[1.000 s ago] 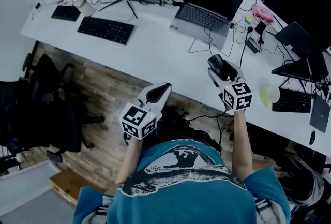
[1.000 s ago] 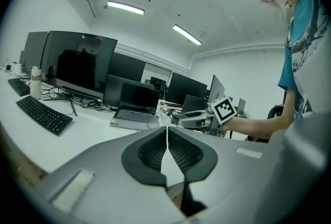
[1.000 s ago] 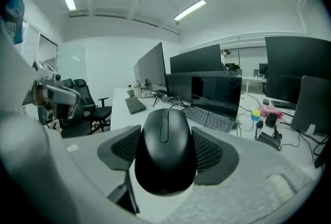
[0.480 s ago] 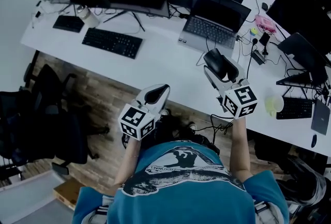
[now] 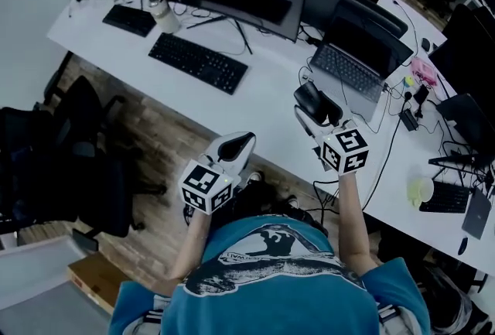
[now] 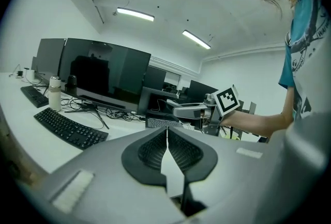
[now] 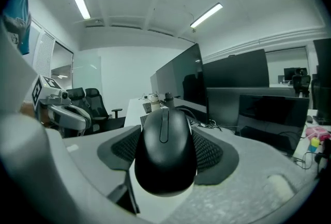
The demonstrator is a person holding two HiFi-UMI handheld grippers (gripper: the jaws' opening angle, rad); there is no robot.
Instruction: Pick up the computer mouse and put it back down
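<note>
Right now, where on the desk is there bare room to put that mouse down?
Bare desk lies between the black keyboard and the laptop, toward the near edge. Right of the laptop, cables crowd it.

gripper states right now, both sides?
Left gripper: closed, nothing between the jaws.
Right gripper: closed on the computer mouse.

You wear a teal short-sleeved T-shirt (image 5: 271, 291) with a dark graphic print. Your left gripper (image 5: 238, 143) and right gripper (image 5: 311, 106) are pale grey with black ribbed pads (image 6: 184, 151), each bearing a white cube (image 5: 206, 186) of black square markers.
</note>
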